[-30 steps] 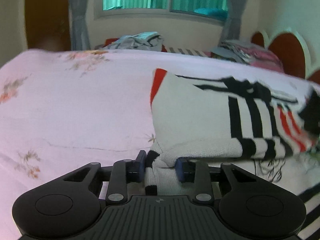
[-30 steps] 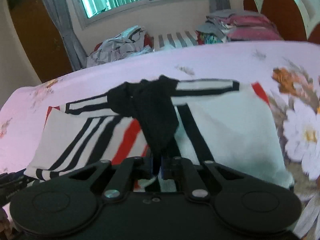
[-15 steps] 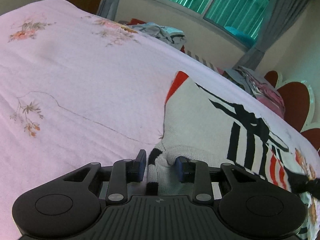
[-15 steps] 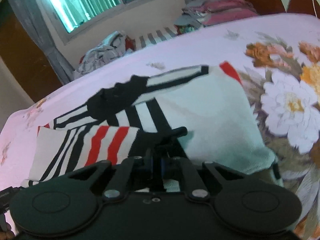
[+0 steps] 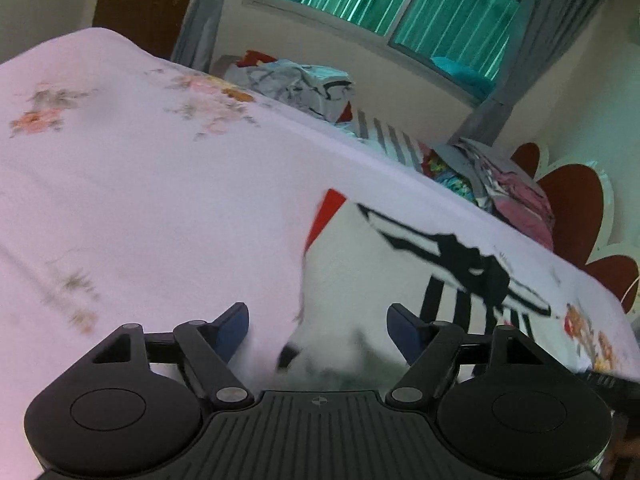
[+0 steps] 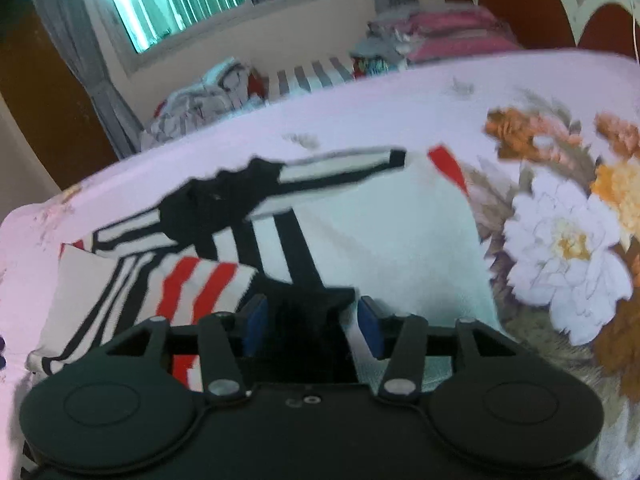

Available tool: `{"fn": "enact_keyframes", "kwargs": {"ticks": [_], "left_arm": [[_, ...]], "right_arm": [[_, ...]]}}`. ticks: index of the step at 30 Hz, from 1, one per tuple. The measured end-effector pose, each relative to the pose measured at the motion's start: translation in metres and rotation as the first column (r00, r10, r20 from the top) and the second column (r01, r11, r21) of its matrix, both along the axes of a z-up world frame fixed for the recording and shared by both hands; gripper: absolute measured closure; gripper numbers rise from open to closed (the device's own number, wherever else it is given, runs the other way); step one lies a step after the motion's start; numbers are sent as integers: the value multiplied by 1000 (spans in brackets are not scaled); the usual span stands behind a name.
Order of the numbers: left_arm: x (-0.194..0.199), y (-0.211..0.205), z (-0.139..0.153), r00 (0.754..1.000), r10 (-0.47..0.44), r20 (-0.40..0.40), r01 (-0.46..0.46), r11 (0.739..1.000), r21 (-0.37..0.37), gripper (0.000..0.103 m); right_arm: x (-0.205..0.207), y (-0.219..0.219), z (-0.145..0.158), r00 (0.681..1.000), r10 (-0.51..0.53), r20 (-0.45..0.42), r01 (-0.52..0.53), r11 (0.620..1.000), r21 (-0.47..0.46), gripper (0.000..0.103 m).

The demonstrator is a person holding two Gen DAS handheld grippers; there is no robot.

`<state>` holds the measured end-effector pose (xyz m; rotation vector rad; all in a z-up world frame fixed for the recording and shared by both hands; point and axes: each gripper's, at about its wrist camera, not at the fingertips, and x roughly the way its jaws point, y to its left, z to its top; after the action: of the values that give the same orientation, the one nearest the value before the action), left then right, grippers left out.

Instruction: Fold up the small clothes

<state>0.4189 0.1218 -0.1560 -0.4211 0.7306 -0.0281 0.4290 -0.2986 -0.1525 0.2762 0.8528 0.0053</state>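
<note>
A small white knit garment (image 5: 372,264) with black and red stripes lies folded on the pink floral bedsheet (image 5: 140,208). My left gripper (image 5: 318,330) is open; the garment's white corner lies loose between its blue pads. In the right wrist view the same garment (image 6: 384,232) lies ahead with its black collar and a striped sleeve across the top. My right gripper (image 6: 310,326) is open, and the garment's black edge lies between its pads, not pinched.
A heap of loose clothes (image 5: 296,84) lies beyond the bed's far edge under the window. A stack of folded pink and grey clothes (image 5: 504,184) sits by the red and white headboard (image 5: 576,208). The sheet's large flower print (image 6: 568,240) is right of the garment.
Both grippers have opened and let go of the garment. Its striped sleeve part now lies folded flat on the body. Both cameras have pulled back and tilted a little.
</note>
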Motion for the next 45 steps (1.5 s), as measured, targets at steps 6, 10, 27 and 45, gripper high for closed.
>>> {"fn": "enact_keyframes", "kwargs": {"ticks": [6, 10, 27, 45], "left_arm": [[54, -13, -16, 999, -22, -30, 22, 1000, 17, 29], [84, -17, -27, 999, -25, -43, 26, 999, 27, 29], [108, -9, -42, 998, 60, -11, -59, 996, 69, 84], [18, -80, -28, 983, -178, -35, 181, 970, 164, 60]], "right_arm": [[-1, 5, -2, 1000, 6, 12, -6, 1000, 19, 73], [4, 10, -1, 999, 22, 31, -22, 1000, 7, 85], [10, 3, 1, 995, 10, 104, 6, 988, -155, 85], [-5, 56, -2, 985, 166, 38, -156, 971, -183, 82]]}}
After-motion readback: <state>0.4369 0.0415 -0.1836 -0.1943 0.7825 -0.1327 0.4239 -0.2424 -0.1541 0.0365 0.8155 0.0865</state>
